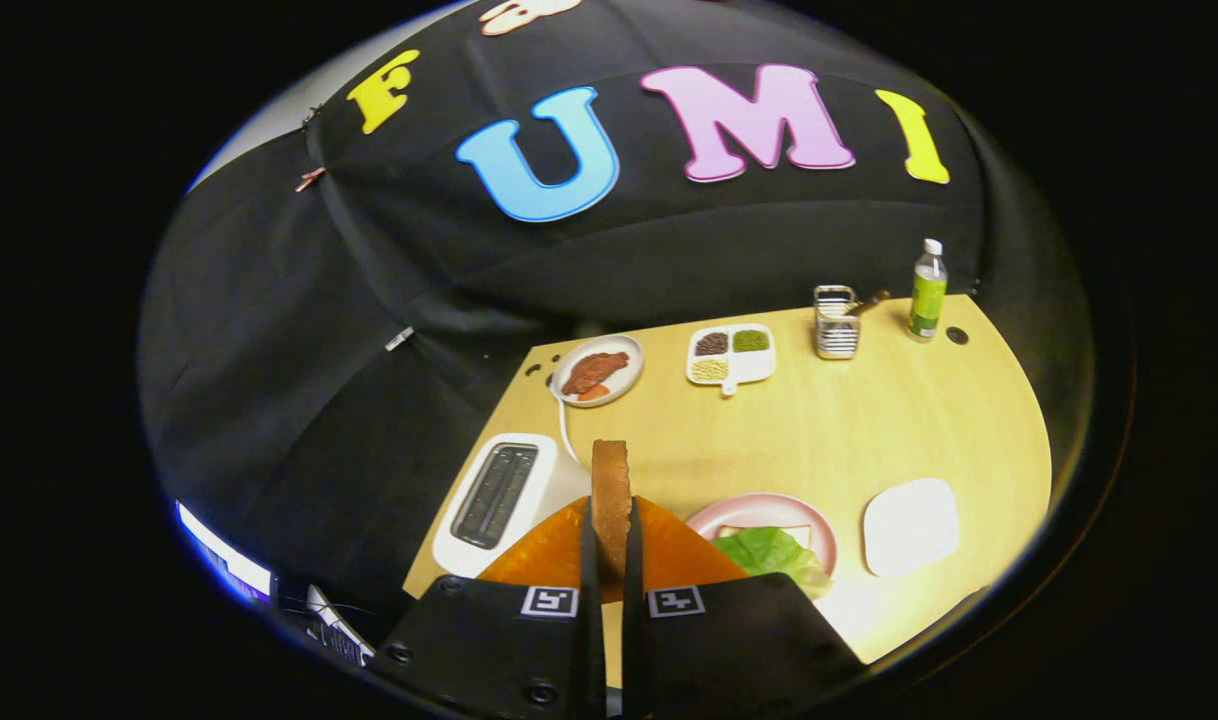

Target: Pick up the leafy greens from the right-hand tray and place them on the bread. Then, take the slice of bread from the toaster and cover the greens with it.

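- The gripper [610,545] is closed on a slice of bread [610,490], one finger pressed to each flat face, so the slice stands upright on edge with its brown crust facing the camera.
- The gap between the fingers is narrow, just as wide as the slice is thick; the top of the slice rises well above the fingertips.
- The held slice is up in the air above the worktop [869,420], clear of the toaster.
- The white toaster [497,500] stands on the worktop just left of the fingers, its dark slots facing up; a white cord runs from it toward the back of the worktop.
- The leafy greens [769,552] lie on a pink plate [759,507] just right of the fingers, resting on a pale slice of bread [769,533] of which only a strip shows behind the leaf.
- A white tray [910,526] sits further right, beside the pink plate and apart from it.
- Toward the back of the worktop are a round plate with reddish-brown food [597,370], a divided white dish [731,355] holding brown, green and pale grains, a metal rack [835,322] and a bottle with a green label [927,290].
- The booth's black cloth wall rises behind the worktop.
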